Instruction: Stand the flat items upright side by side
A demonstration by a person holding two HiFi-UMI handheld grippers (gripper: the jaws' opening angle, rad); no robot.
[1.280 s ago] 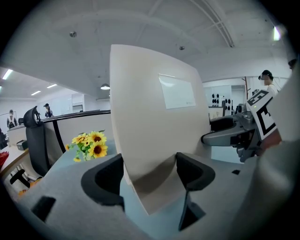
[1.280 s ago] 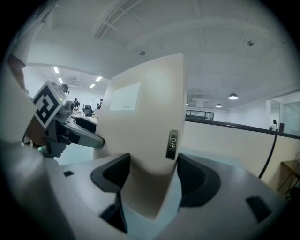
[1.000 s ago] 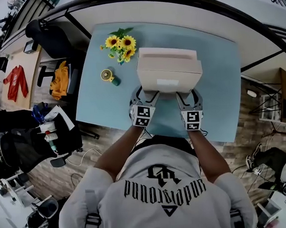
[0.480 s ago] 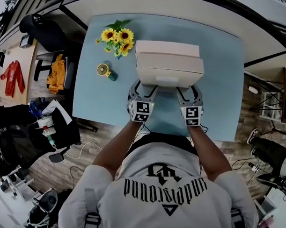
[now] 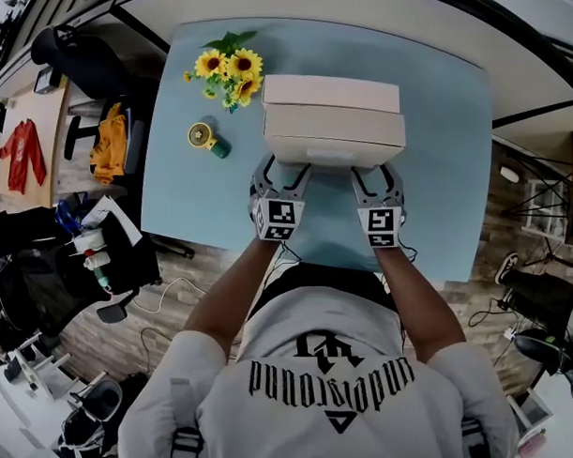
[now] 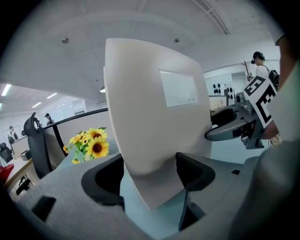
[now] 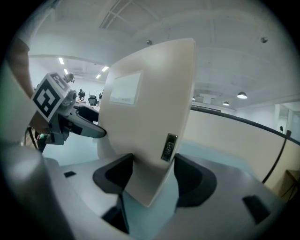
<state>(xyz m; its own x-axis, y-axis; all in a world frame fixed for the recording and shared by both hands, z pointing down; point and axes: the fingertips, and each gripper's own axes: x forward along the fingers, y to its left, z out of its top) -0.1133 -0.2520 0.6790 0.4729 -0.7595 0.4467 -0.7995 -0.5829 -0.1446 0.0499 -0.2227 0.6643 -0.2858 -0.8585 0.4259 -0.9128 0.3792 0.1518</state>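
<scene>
Two flat beige boxes are on the light blue table [image 5: 192, 198]. The far box [image 5: 331, 92] stands on its long edge. The near box [image 5: 334, 137] leans upright right in front of it, label side toward me. My left gripper [image 5: 283, 175] grips its lower left corner and my right gripper [image 5: 376, 178] its lower right corner. In the left gripper view the box corner [image 6: 154, 117] fills the gap between the dark pads [image 6: 194, 171]. In the right gripper view the box [image 7: 145, 122] sits likewise between the pads [image 7: 115, 176]; these jaws have just been closing on it.
A bunch of sunflowers [image 5: 226, 68] lies at the table's far left, with a small yellow and green object [image 5: 206, 139] nearer me. Left of the table are office chairs and clutter on the floor. The table's near edge [image 5: 363, 268] runs just behind my grippers.
Both grippers have sunk a little with the near box, bringing it closer to the table and the far box.
</scene>
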